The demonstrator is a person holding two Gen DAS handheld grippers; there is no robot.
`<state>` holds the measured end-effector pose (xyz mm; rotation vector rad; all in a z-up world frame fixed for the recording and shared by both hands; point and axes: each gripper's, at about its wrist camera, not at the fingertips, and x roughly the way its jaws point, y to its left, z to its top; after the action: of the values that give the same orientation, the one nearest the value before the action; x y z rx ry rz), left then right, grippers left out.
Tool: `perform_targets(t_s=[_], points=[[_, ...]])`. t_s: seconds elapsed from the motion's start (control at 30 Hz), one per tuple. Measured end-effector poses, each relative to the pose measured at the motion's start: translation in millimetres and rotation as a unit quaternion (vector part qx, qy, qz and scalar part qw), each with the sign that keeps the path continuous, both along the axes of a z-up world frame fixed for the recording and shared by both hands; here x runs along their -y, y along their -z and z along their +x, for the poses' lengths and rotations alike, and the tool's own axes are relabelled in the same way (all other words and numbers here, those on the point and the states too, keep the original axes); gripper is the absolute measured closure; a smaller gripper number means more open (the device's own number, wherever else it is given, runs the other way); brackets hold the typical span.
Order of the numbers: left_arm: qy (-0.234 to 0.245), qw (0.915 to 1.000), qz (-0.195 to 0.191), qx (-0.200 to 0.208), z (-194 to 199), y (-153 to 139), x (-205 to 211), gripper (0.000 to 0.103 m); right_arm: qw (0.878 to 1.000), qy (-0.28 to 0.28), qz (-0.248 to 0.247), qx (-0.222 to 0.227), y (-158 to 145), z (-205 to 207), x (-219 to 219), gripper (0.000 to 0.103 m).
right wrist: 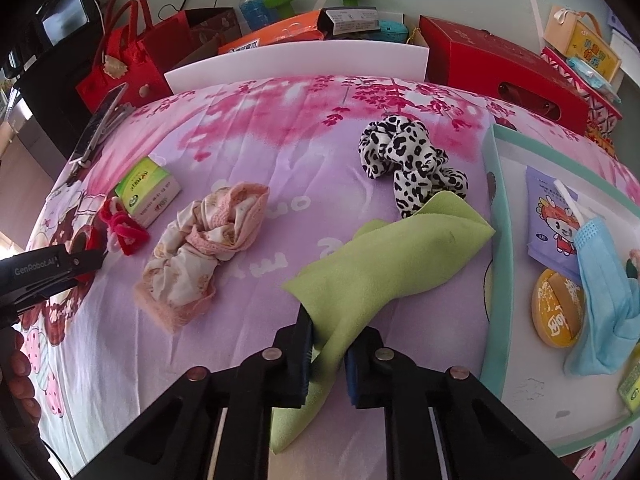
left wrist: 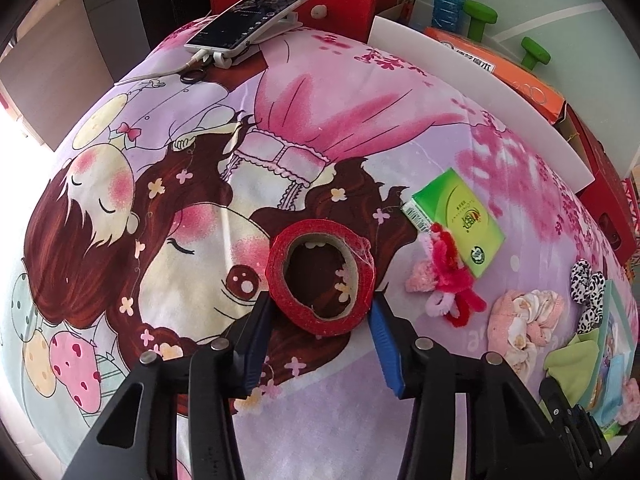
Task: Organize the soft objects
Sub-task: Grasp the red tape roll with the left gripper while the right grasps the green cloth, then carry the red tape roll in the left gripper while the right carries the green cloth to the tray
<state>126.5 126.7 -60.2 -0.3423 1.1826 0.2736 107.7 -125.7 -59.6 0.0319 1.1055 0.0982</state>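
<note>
Left tongs [left wrist: 322, 312]: blue pads flank the red glitter tape roll [left wrist: 320, 276], both touching its sides; the roll lies flat on the bed sheet [left wrist: 360, 128], around the middle of the printed cartoon.
Right tongs [right wrist: 326, 354]: pinched tight on the green cloth [right wrist: 384, 268], which bunches between the pads and fans out ahead over the sheet.
Leopard scrunchie [right wrist: 408, 164]: just beyond the cloth's far corner, touching it, toward the bed's far edge.
Pink lace garment [right wrist: 204, 256]: crumpled left of the cloth, apart from it.
Green tissue pack [right wrist: 148, 190]: farther left, a red-and-white fuzzy piece [right wrist: 120, 228] against its near side.
Teal-rimmed tray [right wrist: 500, 216]: at the bed's right edge, holding a blue face mask [right wrist: 604, 300], a purple packet and a round yellow tin.
Phone [left wrist: 250, 16]: propped on a stand at the far left corner.
</note>
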Motion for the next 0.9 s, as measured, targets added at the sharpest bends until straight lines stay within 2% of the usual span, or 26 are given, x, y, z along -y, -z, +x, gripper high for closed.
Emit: perform_targets(t_s=[0.3, 0.6, 0.9], points=[[0.016, 0.9995, -0.003, 0.026, -3.0, -19.8, 9.5, 0.054, 1.0, 0.007, 0.017, 0.004, -4.6, -0.5, 5.0, 0.093], [0.023, 0.9977, 0.002, 0.063, -10.2, -47.1, 13.6, 0.054, 0.998, 0.006, 0.019, 0.053, -28.8, -5.9, 6.9, 0.094], [0.034, 0.9925, 0.008, 0.117, -22.8, -84.4, 18.6, 0.054, 0.991, 0.013, 0.04, 0.123, -71.6, -19.4, 18.1, 0.095]])
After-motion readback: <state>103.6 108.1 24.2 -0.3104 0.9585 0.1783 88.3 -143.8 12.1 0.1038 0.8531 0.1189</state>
